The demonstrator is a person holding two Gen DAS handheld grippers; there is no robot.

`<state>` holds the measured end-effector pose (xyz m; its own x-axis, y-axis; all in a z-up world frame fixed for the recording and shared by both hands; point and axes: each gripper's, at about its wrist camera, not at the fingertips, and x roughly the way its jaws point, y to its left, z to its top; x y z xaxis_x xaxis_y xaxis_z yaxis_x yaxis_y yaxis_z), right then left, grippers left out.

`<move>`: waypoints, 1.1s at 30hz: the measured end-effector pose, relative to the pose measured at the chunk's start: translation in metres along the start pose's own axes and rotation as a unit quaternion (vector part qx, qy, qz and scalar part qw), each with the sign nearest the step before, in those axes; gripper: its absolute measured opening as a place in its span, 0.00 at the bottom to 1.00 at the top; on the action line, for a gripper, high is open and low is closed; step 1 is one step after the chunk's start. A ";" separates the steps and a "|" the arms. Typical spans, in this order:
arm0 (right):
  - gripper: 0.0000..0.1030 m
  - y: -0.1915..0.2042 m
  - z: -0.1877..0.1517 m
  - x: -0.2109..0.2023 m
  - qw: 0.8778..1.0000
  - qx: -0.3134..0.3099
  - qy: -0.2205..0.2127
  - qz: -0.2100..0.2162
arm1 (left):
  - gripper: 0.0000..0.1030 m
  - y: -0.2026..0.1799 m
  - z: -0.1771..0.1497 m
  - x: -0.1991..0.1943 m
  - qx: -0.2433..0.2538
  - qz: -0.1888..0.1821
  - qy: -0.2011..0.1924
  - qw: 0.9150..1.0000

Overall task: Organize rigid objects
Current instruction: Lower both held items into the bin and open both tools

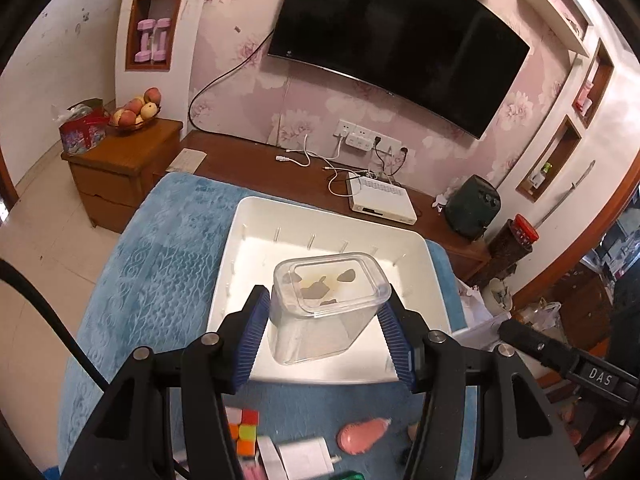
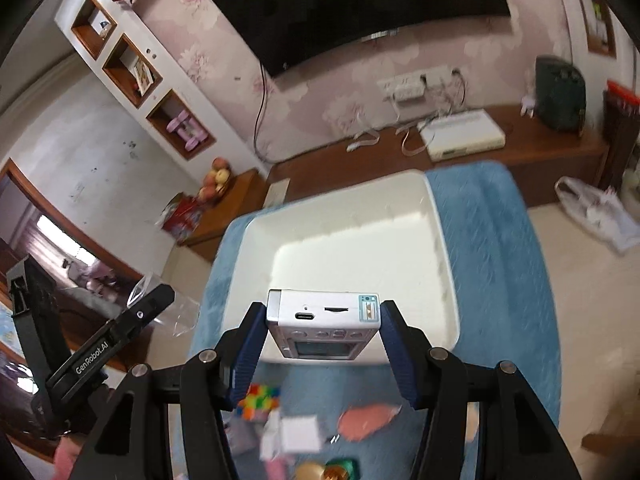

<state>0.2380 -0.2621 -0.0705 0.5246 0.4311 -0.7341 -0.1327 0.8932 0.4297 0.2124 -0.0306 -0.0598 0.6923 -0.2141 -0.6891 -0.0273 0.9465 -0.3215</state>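
Both grippers are angled downward over a white tray (image 1: 244, 248) that is set on a blue textured cloth (image 1: 160, 264) covering the bench.

The left gripper (image 1: 326, 312) is held above the near part of the tray, and its blue ribbed fingers (image 1: 256, 332) are clenched on the two sides of a clear plastic container (image 1: 324, 312). The container is tipped so that its lidded top is turned toward the camera; its walls are transparent, and a few dark patches are seen through the lid, though it cannot be told what they are.

The right gripper (image 2: 324, 328) is held over the tray's near edge, and its fingers (image 2: 400, 352) are clamped on the short ends of a small white camera (image 2: 320, 320). A charging port, a narrow slot and a small coloured sticker are shown on the face turned up, with a screen and a row of buttons on the face below.

On the cloth nearer than the tray, a Rubik's cube (image 1: 242, 432), a pink brush-like item (image 1: 362, 434) and a white charger (image 1: 304, 460) are partly hidden behind the gripper frames. The right wrist view is blurred, so the tray's inner ribs and the small things at the bottom edge are hard to make out.
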 end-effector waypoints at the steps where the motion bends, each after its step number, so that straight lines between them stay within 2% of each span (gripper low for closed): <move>1: 0.56 -0.002 0.002 0.005 1.000 -0.002 -0.008 -0.003 | 0.57 -0.001 0.000 0.003 0.002 -0.002 -0.001 1.000; 5: 0.56 -0.010 0.006 0.026 1.000 0.000 -0.022 -0.013 | 0.58 -0.004 0.003 0.024 0.019 -0.005 -0.005 1.000; 11: 0.56 -0.023 0.009 0.059 0.999 0.022 -0.007 -0.029 | 0.58 -0.008 0.002 0.054 0.032 -0.008 0.014 0.999; 13: 0.52 -0.026 0.009 0.063 0.999 0.026 -0.006 -0.027 | 0.58 -0.009 0.002 0.060 0.037 -0.005 0.020 0.999; 19: 0.52 -0.017 0.017 0.060 0.999 -0.012 -0.030 -0.038 | 0.60 -0.012 0.003 0.066 0.040 -0.002 0.042 0.998; 21: 0.52 -0.014 0.019 0.056 0.998 -0.024 -0.037 -0.039 | 0.72 -0.013 0.004 0.065 0.039 0.004 0.040 0.998; 23: 0.52 -0.011 0.019 0.050 0.997 -0.036 -0.045 -0.042 | 0.78 -0.013 0.006 0.062 0.038 0.013 0.033 0.999; 26: 0.53 -0.010 0.018 0.041 0.997 -0.040 -0.051 -0.037 | 0.78 -0.012 0.007 0.057 0.036 0.019 0.032 0.999; 28: 0.58 -0.010 0.017 0.033 0.997 -0.039 -0.056 -0.038 | 0.78 -0.015 0.008 0.050 0.035 0.024 0.030 0.999; 33: 0.65 -0.008 0.013 0.006 0.995 -0.051 -0.079 -0.033 | 0.80 -0.021 0.008 0.024 0.038 0.036 0.001 0.999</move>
<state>0.2534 -0.2678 -0.0716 0.6599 0.3530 -0.6633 -0.1738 0.9305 0.3224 0.2349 -0.0534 -0.0643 0.6886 -0.1461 -0.7102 -0.0209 0.9751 -0.2209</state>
